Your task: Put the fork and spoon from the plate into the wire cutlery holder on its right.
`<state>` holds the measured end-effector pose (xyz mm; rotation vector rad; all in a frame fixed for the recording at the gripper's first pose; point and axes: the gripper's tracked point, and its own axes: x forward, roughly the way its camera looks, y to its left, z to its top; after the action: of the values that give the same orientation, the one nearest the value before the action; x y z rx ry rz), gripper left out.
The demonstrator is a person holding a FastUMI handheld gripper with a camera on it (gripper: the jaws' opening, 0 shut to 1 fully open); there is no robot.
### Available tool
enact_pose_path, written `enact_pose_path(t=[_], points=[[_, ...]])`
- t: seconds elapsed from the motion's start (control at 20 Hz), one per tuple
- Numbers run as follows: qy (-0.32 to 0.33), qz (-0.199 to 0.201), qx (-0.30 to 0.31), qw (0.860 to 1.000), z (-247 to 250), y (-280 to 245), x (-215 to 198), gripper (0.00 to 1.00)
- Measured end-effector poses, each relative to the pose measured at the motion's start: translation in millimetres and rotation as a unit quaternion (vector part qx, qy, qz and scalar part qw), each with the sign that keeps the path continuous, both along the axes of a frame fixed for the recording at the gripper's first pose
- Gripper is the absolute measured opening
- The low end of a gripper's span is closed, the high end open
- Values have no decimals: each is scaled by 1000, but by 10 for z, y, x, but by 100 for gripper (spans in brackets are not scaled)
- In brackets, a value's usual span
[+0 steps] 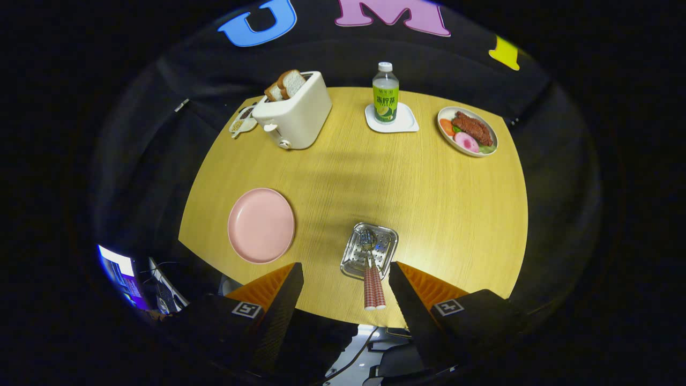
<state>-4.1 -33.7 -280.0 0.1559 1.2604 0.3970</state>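
Observation:
My gripper (344, 267) hangs open high above the near edge of the wooden table, with nothing between its fingers. Just ahead of the fingers, between their tips, stands the shiny metal cutlery holder (387, 234). In it lie the fork and spoon (373, 288) side by side. Their heads rest inside and their red-checked handles stick out over the holder's near rim towards me. I cannot tell the two apart. To the left of the holder, ahead of the left finger, sits the pink plate (261, 225), bare.
Across the table stand a white toaster (295, 113) with bread slices, a green-labelled bottle (385, 94) on a white coaster, and a plate of food (467, 131). A small dish (242, 120) lies left of the toaster. The table's near edge (343, 317) runs under the fingers.

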Motion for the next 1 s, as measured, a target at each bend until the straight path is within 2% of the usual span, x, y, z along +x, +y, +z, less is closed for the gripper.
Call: enact_pose_path(t=[0.25, 0.55, 0.8, 1.0], points=[[-66, -17, 17, 998, 254, -37, -4, 100], [-137, -39, 63, 988, 549, -2, 71, 100], [-234, -51, 64, 969, 944, -118, 234, 100], [-325, -59, 50, 943, 1285, -232, 324, 100]])
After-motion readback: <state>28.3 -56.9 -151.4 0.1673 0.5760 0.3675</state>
